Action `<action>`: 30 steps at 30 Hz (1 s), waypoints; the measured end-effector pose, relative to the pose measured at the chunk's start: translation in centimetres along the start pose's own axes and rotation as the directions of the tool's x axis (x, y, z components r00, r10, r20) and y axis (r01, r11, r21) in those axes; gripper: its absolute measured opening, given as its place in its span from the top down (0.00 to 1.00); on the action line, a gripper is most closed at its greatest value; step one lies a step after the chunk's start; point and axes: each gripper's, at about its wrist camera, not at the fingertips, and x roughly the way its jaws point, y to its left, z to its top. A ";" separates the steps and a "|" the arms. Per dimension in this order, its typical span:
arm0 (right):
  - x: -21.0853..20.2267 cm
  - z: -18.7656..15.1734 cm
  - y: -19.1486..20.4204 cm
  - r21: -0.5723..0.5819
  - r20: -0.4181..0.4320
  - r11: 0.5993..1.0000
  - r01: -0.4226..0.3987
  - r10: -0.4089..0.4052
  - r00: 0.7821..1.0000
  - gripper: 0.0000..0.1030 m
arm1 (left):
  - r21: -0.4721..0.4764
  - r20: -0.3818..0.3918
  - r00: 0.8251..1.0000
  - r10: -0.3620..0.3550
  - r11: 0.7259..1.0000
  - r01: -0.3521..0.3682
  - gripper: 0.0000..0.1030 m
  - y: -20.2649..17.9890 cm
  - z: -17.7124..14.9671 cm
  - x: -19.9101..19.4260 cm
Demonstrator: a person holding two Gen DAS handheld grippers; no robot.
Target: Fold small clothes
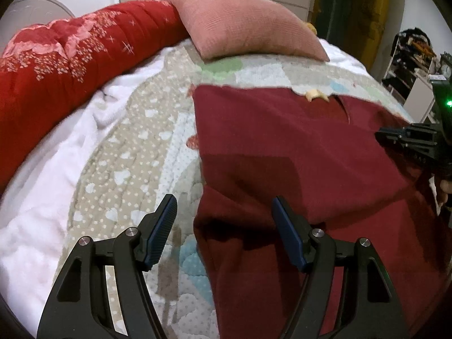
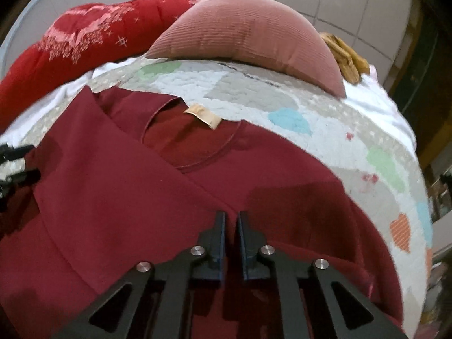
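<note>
Maroon shirt [image 2: 118, 192] lies flat on the patchwork quilt [image 2: 325, 141], neckline toward 12 o'clock. Only the right wrist view shows the collar and its tan label [image 2: 202, 116]; left wrist view shows the shirt's left edge at 9 o'clock and a folded flap across the body. Left gripper [image 1: 224, 217] hovers above that edge, jaws wide, holding nothing. Right gripper [image 2: 231, 220] sits low over the shirt's middle, jaws drawn to a narrow slit; cloth may be pinched between them, cannot tell from this angle. Pink pillow [image 1: 248, 25] at 12, red comforter [image 1: 70, 65] at 10, both well apart from the shirt. Bare quilt and white blanket [image 1: 42, 186] lie open at 9
</note>
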 end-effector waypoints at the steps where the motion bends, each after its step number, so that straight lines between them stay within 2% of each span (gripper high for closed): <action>1: -0.3 0.2 0.0 0.005 0.012 1.000 0.009 -0.010 1.000 0.94 | -0.005 0.017 1.000 0.000 1.000 0.000 0.32 0.1 0.1 -0.4; 5: -2.4 1.9 -0.8 0.069 0.129 0.996 0.056 -0.064 0.990 0.94 | -0.021 0.058 0.998 0.007 1.000 -0.006 0.32 0.2 0.8 -1.4; 6: -2.4 2.2 -0.9 0.079 0.137 0.994 0.071 -0.082 0.987 0.94 | -0.025 0.061 0.998 0.008 1.000 -0.007 0.32 0.1 0.9 -1.3; 9: 0.2 3.4 -0.8 0.134 0.100 0.986 0.101 -0.115 0.988 0.94 | -0.025 0.042 0.999 0.023 0.999 -0.022 0.32 -0.2 1.0 -0.7; 12: 2.3 3.1 -0.8 0.149 0.018 0.981 0.124 -0.128 0.992 0.93 | -0.003 0.025 0.999 0.032 0.999 -0.032 0.32 -0.6 0.8 -0.1; 15: -0.6 1.9 -1.7 0.209 0.038 0.972 0.110 -0.120 0.992 0.87 | -0.009 0.020 0.999 0.031 0.999 -0.030 0.32 -0.4 0.5 0.2; 18: -3.7 -0.5 -2.6 0.257 0.034 0.958 0.127 -0.141 0.989 0.73 | -0.037 0.014 1.000 0.023 0.999 -0.023 0.32 -0.2 0.5 0.5; 19: -4.2 -1.7 -2.9 0.271 0.038 0.955 0.124 -0.139 0.990 0.65 | -0.035 0.004 1.000 0.023 0.999 -0.023 0.32 -0.3 0.5 0.8; 20: -4.2 -2.4 -3.1 0.277 0.028 0.952 0.131 -0.144 0.989 0.60 | -0.027 -0.025 0.999 0.025 0.999 -0.025 0.32 -0.5 0.4 1.4; 22: -2.7 -4.0 -4.0 0.294 -0.055 0.939 0.178 -0.170 0.984 0.60 | -0.029 -0.057 0.998 0.025 0.999 -0.027 0.32 -0.7 0.2 2.0; 23: -2.2 -4.7 -4.6 0.319 -0.070 0.933 0.165 -0.150 0.986 0.60 | -0.029 -0.053 0.998 0.026 0.999 -0.028 0.32 -0.6 0.1 1.8; 24: -2.7 -5.0 -5.0 0.350 -0.043 0.926 0.139 -0.132 0.990 0.60 | -0.025 -0.053 0.998 0.029 0.999 -0.030 0.32 -0.6 0.1 1.5; 26: -4.1 -5.3 -5.4 0.381 -0.040 0.913 0.145 -0.140 0.989 0.60 | -0.018 -0.048 0.998 0.034 0.999 -0.035 0.32 -0.6 0.1 1.0; 30: -9.3 -7.3 -6.4 0.438 0.028 0.891 0.121 -0.148 0.989 0.59 | -0.011 -0.029 0.999 0.040 0.999 -0.040 0.32 -0.8 0.0 -0.5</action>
